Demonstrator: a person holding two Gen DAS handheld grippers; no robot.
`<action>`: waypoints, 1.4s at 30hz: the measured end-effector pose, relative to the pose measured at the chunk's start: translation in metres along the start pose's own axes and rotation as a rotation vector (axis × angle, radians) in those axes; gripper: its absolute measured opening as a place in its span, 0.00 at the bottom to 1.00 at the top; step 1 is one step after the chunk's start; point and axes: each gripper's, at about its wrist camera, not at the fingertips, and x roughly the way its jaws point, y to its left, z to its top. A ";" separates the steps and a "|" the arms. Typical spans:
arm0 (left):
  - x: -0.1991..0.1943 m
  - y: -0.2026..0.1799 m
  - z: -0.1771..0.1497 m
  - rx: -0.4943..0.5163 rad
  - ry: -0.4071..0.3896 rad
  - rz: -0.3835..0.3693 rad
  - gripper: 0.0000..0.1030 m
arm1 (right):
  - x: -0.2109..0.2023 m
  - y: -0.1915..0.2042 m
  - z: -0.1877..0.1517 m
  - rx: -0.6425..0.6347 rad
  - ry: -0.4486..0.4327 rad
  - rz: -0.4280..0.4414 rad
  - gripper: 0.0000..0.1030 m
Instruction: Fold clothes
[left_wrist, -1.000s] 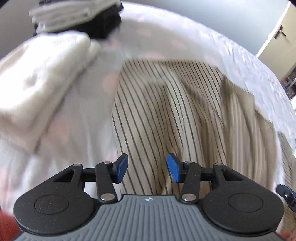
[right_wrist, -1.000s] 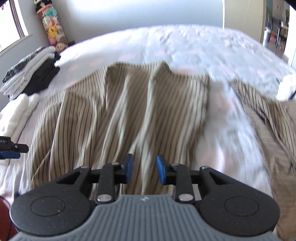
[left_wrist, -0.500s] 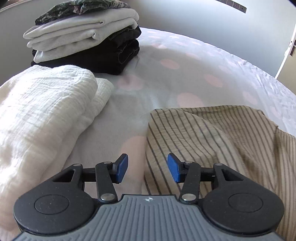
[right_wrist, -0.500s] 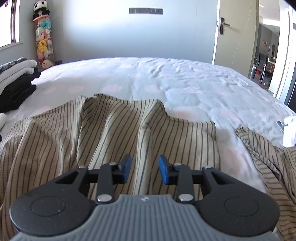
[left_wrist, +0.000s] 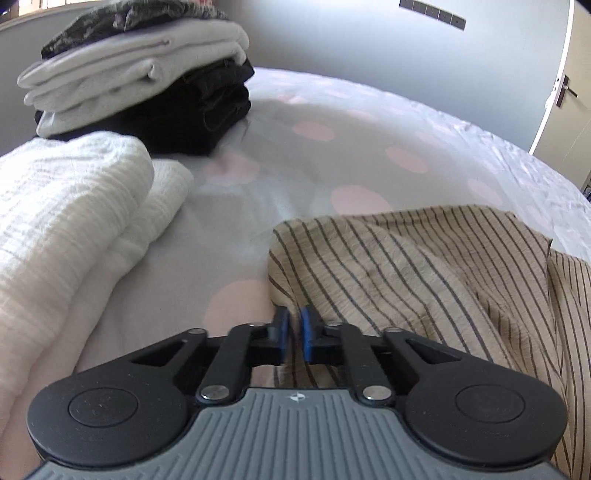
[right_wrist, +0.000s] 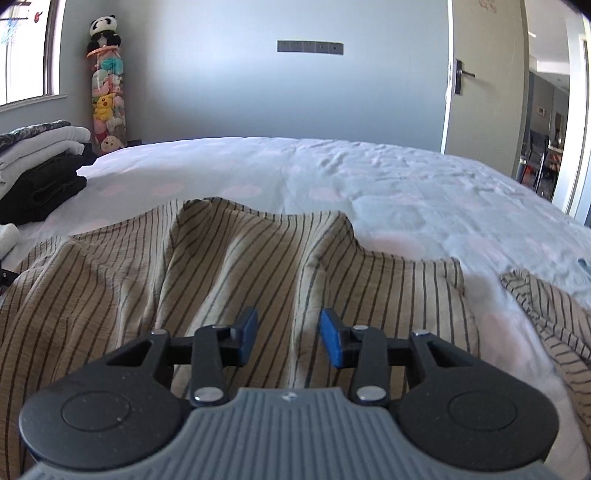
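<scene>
Striped shirt (left_wrist: 406, 266): thin, crinkled matt cloth. White towel (left_wrist: 74, 206): ribbed, nubbly weave. Bedsheet (right_wrist: 369, 177): smooth, lightly creased cotton.

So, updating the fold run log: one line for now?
left gripper: shut on striped shirt edge | right gripper: open above shirt | bed

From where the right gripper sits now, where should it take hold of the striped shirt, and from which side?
Probably the raised fold of the striped shirt just ahead of the open right gripper, coming in low from the near side. That ridge stands up off the bed, so the pads can close across it. The left gripper already pinches the left edge.
</scene>
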 end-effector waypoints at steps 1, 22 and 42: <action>-0.004 0.000 0.001 -0.004 -0.019 -0.008 0.02 | 0.000 -0.002 0.000 0.013 0.002 0.003 0.41; -0.045 -0.094 -0.017 0.355 0.002 -0.392 0.32 | -0.003 -0.008 -0.001 0.080 0.008 0.037 0.41; 0.014 -0.042 -0.005 0.162 0.090 -0.177 0.32 | 0.003 -0.013 -0.005 0.096 0.021 0.060 0.41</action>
